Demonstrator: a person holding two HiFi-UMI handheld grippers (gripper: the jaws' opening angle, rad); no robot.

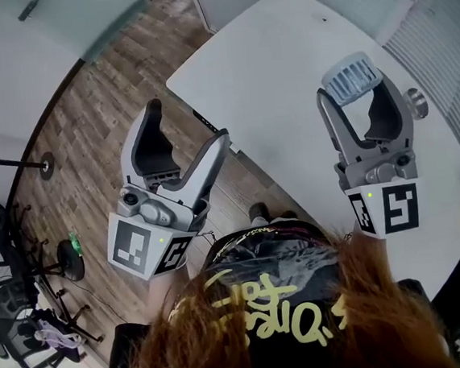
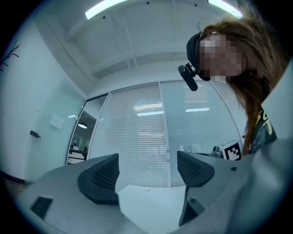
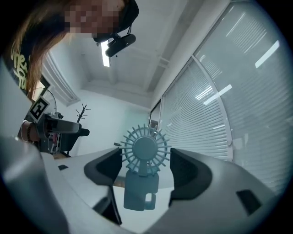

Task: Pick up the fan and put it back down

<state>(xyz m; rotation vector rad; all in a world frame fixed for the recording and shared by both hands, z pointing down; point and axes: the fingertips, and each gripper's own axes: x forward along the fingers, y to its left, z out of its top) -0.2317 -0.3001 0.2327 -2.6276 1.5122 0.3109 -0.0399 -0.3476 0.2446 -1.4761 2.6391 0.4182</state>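
At right of frame: right hand-held gripper (image 1: 359, 100) clamped on small pale-blue plastic handheld fan (image 1: 351, 78), over the white desk (image 1: 267, 62).
Left hand-held gripper (image 1: 188, 122): jaws apart, nothing between them.

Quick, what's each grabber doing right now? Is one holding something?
Left gripper: fingers open, nothing between them.
Right gripper: fingers closed on the fan, holding it off the table.
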